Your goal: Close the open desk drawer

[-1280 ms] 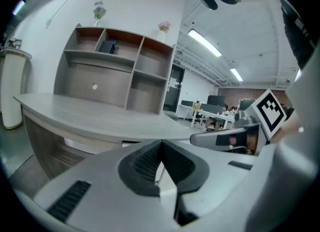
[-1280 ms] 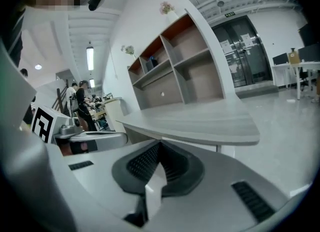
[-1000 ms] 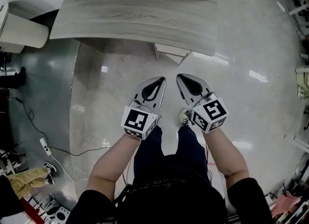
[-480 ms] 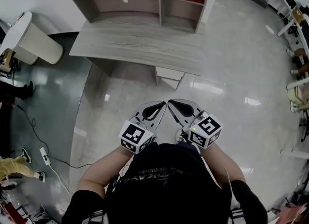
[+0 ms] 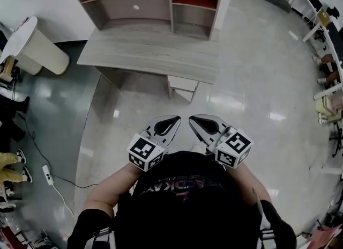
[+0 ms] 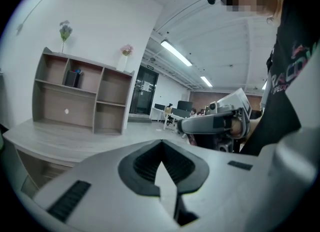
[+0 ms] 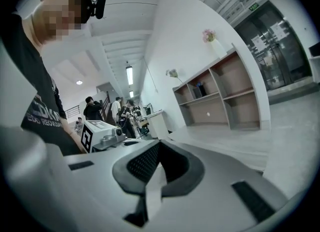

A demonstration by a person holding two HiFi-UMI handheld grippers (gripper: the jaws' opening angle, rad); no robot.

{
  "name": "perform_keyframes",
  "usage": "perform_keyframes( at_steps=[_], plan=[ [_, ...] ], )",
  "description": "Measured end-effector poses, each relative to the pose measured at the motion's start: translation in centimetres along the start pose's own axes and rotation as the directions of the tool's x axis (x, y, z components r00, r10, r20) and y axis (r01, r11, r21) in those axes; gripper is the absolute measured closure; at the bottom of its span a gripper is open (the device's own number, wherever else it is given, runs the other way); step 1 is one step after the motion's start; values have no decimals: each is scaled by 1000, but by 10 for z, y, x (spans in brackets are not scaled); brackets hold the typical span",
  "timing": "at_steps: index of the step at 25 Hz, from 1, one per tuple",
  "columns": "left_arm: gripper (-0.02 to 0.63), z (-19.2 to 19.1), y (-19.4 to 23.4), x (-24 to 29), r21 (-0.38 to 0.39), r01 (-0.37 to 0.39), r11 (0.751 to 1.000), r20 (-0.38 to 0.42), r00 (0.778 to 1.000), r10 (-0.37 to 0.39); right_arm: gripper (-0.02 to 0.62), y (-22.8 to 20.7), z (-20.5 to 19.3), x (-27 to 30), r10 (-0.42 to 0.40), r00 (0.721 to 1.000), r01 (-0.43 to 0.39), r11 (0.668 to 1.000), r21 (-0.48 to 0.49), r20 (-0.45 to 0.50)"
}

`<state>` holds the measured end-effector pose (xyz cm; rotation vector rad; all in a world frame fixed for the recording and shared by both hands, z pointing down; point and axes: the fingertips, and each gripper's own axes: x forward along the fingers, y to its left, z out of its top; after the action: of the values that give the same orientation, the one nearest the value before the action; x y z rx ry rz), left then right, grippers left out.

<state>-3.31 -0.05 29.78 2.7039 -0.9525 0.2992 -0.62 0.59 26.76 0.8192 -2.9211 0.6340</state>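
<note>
- Under the near edge of the pale grey wood-grain desk (image 5: 150, 55), right of its middle, the light-coloured desk drawer (image 5: 182, 85) juts out toward the person; it reads as not yet closed.
- At the far side of the desktop stands a grey open shelf unit with reddish boards (image 5: 155, 6).
- Near the bottom of the head view, the left gripper (image 5: 174, 119) and the right gripper (image 5: 194, 119) hover side by side close to the person's body, tips angled toward each other, well apart from the drawer across bare glossy floor (image 5: 257, 81).
- Each gripper view shows its own jaws pressed together tip to tip, with only the empty dark hollow between the pads; neither has hold of anything.
- By my reading, the step in hand is the approach: nothing touches the drawer front.
- Next, I judge, the person must step closer and bring one gripper down to the drawer's front face.
- Closed jaws suit a push, so no grasp seems needed; the shove should run straight toward the far side, squarely on the front, so the drawer slides without skewing.
</note>
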Motion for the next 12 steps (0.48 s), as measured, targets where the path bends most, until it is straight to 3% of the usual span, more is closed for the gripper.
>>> perform_keyframes(
  at_steps=[12],
  plan=[
    [595, -19, -15, -1, -87, 4, 996, -44, 999, -8, 578, 12, -31, -4, 57, 996, -52, 997, 63, -72]
  ],
)
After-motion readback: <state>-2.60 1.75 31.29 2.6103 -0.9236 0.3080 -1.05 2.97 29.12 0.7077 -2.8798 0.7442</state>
